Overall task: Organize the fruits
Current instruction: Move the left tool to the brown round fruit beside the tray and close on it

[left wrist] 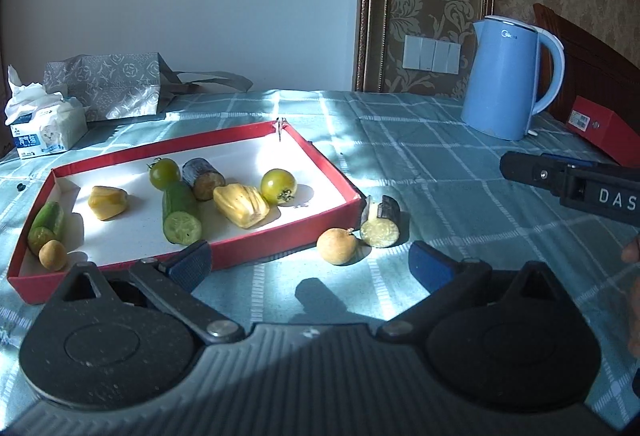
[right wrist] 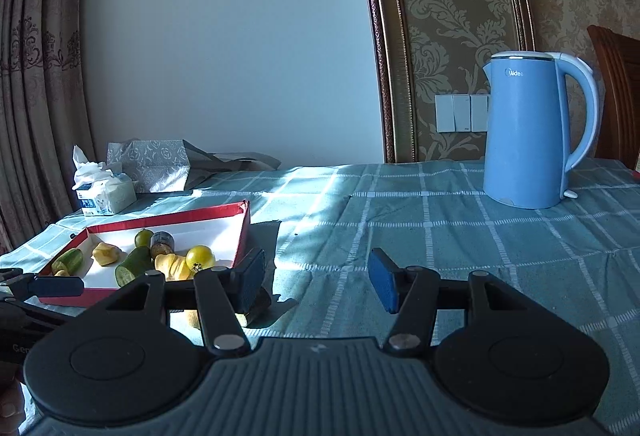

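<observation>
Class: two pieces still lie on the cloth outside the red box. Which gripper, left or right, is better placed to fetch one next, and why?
Left. The left gripper is open and faces the round yellow fruit and the eggplant piece beside the red box. The right gripper, also open, points mostly at bare cloth.

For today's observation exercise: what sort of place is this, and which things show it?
Probably a room in a home: a table under a checked cloth, an electric kettle, damask wallpaper with wall switches, and curtains.
</observation>
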Demonstrator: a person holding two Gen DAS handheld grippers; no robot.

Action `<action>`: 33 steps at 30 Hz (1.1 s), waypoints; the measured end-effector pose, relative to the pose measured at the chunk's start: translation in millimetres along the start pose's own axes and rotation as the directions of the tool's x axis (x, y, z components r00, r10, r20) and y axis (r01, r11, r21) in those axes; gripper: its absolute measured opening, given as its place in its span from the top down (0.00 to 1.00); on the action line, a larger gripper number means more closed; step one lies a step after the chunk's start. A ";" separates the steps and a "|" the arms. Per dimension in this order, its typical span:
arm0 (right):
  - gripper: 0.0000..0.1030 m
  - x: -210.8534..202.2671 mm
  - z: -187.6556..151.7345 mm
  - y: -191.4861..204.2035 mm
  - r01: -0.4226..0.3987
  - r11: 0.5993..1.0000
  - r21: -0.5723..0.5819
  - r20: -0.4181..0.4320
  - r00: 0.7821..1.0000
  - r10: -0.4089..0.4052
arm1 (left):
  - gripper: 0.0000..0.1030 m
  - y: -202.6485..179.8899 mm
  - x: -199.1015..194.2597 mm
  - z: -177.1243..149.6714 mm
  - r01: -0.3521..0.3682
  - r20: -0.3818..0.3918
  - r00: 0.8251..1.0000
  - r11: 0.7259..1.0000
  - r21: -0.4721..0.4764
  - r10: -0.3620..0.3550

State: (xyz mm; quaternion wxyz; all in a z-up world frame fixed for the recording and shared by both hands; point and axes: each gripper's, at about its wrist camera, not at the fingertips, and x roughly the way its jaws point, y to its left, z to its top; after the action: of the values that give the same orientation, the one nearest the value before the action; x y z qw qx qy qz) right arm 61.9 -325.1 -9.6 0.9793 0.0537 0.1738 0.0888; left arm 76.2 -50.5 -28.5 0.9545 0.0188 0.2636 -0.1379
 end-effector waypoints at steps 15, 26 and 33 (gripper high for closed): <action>0.45 -3.3 -11.6 -8.1 -0.002 1.000 0.025 -0.015 1.000 0.002 | 0.08 -15.6 43.4 11.0 -0.095 -0.079 0.992 0.995 0.030 0.097; 0.45 -4.9 -12.6 -10.7 -0.004 0.999 0.035 -0.013 1.000 0.004 | 0.09 -25.5 62.0 7.9 -0.148 -0.109 0.982 0.986 0.075 0.155; 0.45 -8.3 -12.8 -11.0 -0.002 0.999 0.032 -0.006 1.000 0.002 | 0.15 -28.7 69.1 8.6 -0.175 -0.100 0.978 0.979 0.104 0.185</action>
State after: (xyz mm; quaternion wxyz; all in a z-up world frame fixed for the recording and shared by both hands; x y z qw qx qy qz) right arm 51.4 -336.6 -20.2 0.9777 0.0691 0.1781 0.0870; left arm 129.5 -96.5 -55.2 0.9453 0.0952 0.3059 -0.0620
